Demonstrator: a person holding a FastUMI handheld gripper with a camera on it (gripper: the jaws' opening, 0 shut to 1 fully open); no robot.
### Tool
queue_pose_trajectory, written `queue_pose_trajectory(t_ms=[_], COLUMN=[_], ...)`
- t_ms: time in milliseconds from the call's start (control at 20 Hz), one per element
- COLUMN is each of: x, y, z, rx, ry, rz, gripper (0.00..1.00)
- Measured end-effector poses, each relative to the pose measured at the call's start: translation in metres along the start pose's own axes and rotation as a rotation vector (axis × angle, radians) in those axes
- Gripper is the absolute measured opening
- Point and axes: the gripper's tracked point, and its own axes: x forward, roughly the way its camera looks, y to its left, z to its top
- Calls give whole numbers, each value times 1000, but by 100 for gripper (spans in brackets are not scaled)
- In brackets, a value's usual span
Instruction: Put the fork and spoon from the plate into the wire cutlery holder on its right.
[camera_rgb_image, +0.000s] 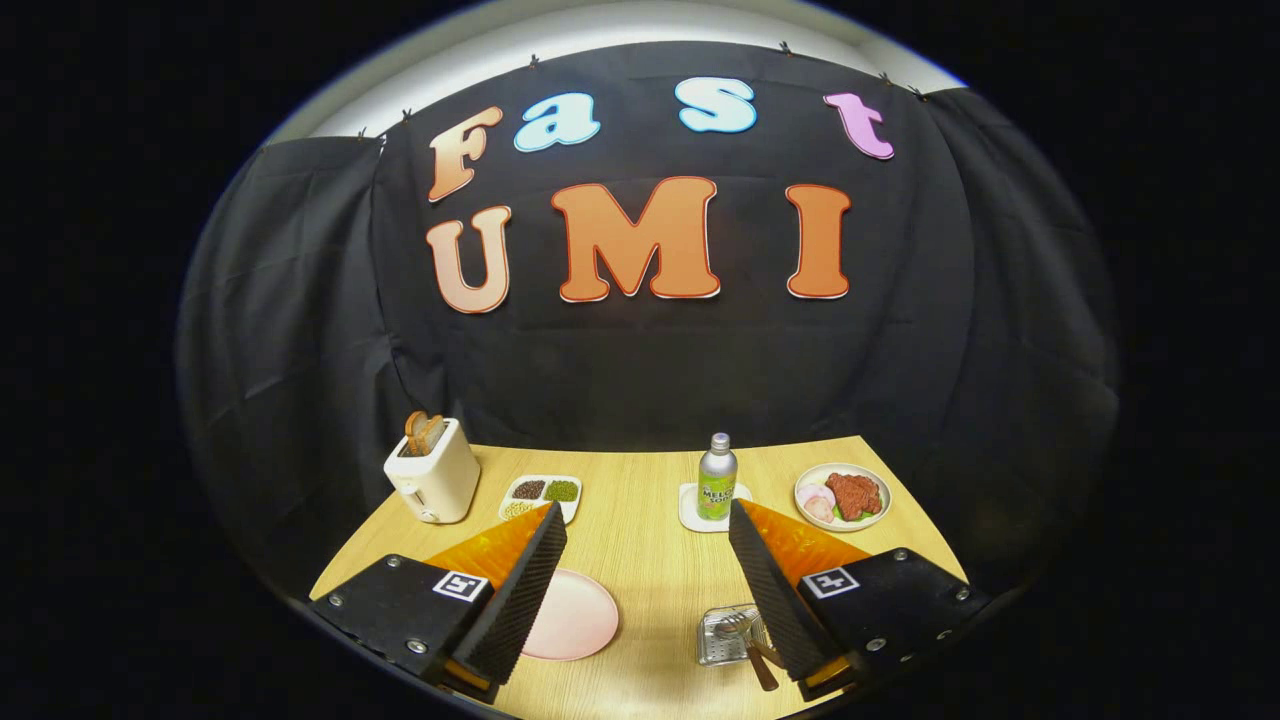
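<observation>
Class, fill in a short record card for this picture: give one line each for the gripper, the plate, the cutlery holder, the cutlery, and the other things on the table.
gripper: gripper open, fingers wide apart above the table, holding nothing
plate: pink plate beside the left finger, no cutlery visible on it
cutlery holder: wire cutlery holder to the right of the plate, partly behind the right finger
cutlery: utensils lying in the holder, wooden handles sticking out toward the camera
other things: toaster with bread, divided tray of beans, bottle on a coaster, dish of food
</observation>
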Motion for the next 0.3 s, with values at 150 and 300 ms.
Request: queue_pose_trajectory(t_ms=[150, 300], x=[-2, -5], y=[-3, -8], z=[1, 4], rx=[13, 24], ry=[-19, -51], rz=[4, 19], gripper=[98, 98])
